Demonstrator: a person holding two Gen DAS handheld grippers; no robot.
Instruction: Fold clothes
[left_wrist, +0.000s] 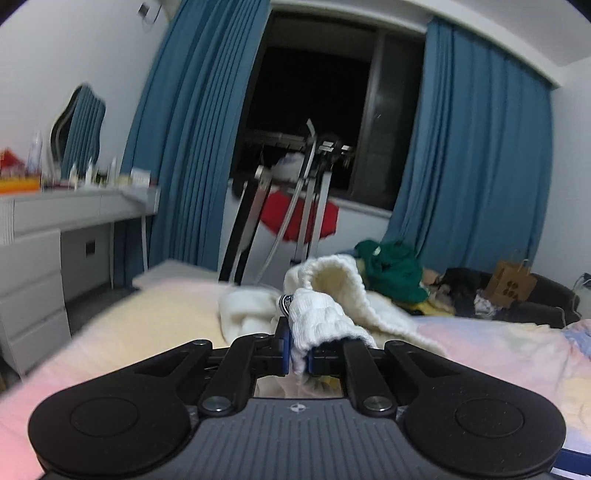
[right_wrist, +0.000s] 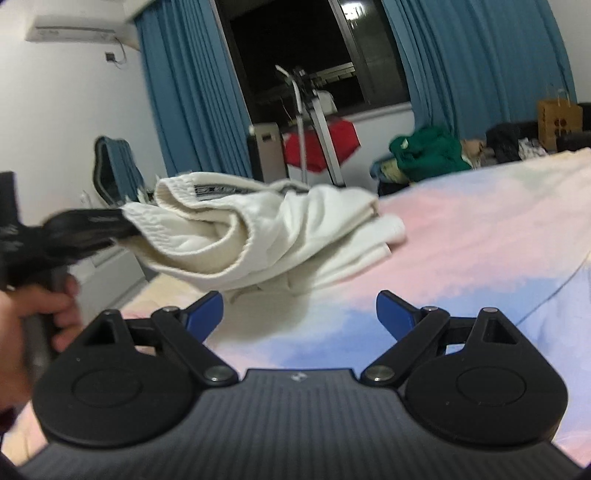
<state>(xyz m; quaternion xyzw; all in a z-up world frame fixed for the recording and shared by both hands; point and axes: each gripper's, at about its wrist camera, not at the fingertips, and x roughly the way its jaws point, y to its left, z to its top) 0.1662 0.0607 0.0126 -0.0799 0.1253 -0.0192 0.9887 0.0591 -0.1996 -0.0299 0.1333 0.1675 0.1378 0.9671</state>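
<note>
A cream-white knitted garment (left_wrist: 325, 310) lies bunched on the pink and blue bed sheet (left_wrist: 498, 354). My left gripper (left_wrist: 297, 356) is shut on a fold of it, and the cloth is pinched between the blue pads. In the right wrist view that garment (right_wrist: 258, 236) hangs lifted at its left end from the left gripper (right_wrist: 123, 225), which a person's hand (right_wrist: 55, 310) holds. The garment's right end rests on the sheet (right_wrist: 480, 240). My right gripper (right_wrist: 300, 314) is open just in front of the garment, with only the sheet between its fingers.
A heap of clothes with a green garment (left_wrist: 395, 269) on top and a brown paper bag (left_wrist: 511, 284) lie past the bed's far side. A grey dressing table (left_wrist: 55, 214) stands left. A metal rack (left_wrist: 306, 192) with red cloth stands by the blue-curtained window.
</note>
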